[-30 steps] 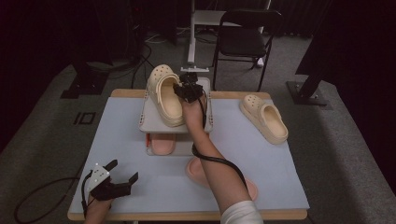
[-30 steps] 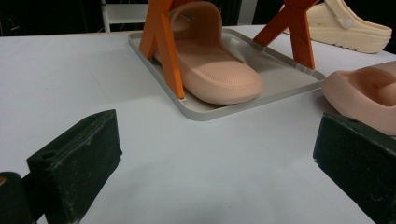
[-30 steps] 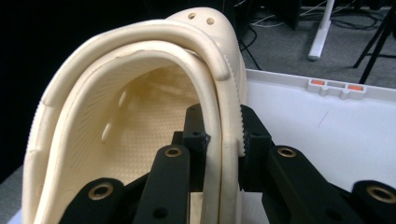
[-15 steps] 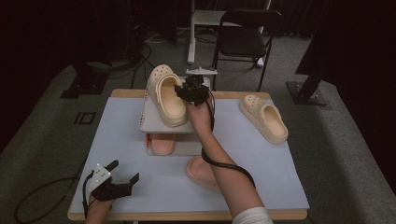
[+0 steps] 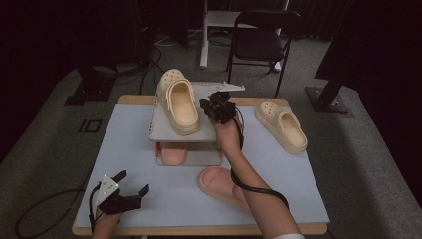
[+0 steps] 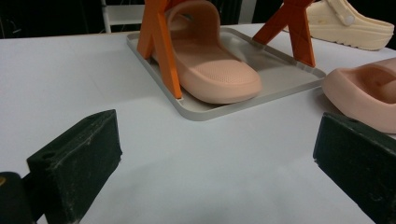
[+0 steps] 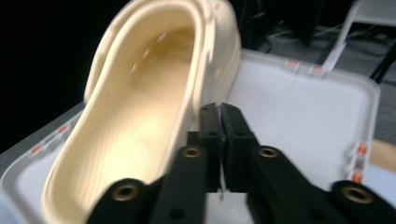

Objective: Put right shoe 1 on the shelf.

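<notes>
One cream clog (image 5: 177, 103) sits on rack top shelf (image 5: 209, 130), far centre of tabletop (image 5: 124, 149); right tool (image 5: 217, 105) just pressed together, empty, beside clog: sideways nudge risks knocking it off; left tool (image 5: 130, 191) spread, idle near-left

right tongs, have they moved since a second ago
Yes. The right tongs have drifted right across the top shelf, away from the cream clog, jaws just closed on nothing.
</notes>
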`<state>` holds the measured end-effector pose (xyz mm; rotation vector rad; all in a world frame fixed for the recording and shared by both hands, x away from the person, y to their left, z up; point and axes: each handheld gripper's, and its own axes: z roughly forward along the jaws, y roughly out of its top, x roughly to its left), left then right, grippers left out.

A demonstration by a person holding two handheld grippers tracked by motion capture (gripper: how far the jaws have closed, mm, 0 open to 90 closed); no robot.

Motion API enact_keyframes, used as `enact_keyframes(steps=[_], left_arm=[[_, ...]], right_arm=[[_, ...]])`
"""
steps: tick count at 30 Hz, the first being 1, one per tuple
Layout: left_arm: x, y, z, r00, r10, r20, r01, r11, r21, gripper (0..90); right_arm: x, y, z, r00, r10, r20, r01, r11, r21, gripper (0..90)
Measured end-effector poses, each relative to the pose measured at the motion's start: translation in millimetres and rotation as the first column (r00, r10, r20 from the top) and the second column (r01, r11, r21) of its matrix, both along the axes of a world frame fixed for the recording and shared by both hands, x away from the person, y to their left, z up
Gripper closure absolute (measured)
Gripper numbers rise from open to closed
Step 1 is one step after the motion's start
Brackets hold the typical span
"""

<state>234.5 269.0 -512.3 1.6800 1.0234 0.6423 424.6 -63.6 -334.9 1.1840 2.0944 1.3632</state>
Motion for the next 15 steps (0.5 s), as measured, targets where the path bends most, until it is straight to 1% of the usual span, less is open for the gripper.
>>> enact_keyframes(steps=[3, 4, 7, 9, 10, 13, 15], left_arm=[[-0.1, 0.2, 0.2, 1.0, 0.002, 0.001, -0.002, 1.0, 0.003, 1.0], [-0.3, -0.1, 0.0, 1.0, 0.004, -0.002, -0.004, 1.0, -0.003, 1.0], [-0.2, 0.0, -0.1, 1.0, 0.003, -0.002, -0.003, 1.0, -0.002, 1.0], [0.0, 0.2, -0.3, 1.0, 0.003, -0.004, -0.003, 1.0, -0.003, 1.0], [0.3, 0.4, -0.5, 1.0, 0.003, -0.005, -0.003, 1.0, -0.001, 1.0], [1.1, 0.4, -1.2, 1.0, 0.003, -0.008, -0.003, 1.0, -0.004, 1.0], [1.1, 0.2, -1.1, 1.0, 0.002, -0.008, -0.002, 1.0, -0.003, 1.0]], right_arm=[[-3.7, 0.0, -4.8, 0.9999, 0.012, -0.009, -0.012, 1.0, -0.009, 89.9], [-5.5, 0.2, -7.9, 0.9997, 0.02, -0.009, -0.021, 1.0, -0.013, 90.0], [-8.9, 2.2, -16.7, 0.9989, 0.04, -0.024, -0.04, 0.999, -0.026, 90.0], [-9.5, 3.1, -18.3, 0.9988, 0.041, -0.027, -0.042, 0.999, -0.029, 90.0], [-11.2, 4.1, -21.3, 0.9989, 0.039, -0.027, -0.04, 0.999, -0.029, 90.0], [-12.0, 3.5, -22.2, 0.9988, 0.039, -0.03, -0.039, 0.999, -0.01, 90.0], [-12.6, 3.9, -22.2, 0.9988, 0.039, -0.03, -0.04, 0.999, -0.012, 90.0]])
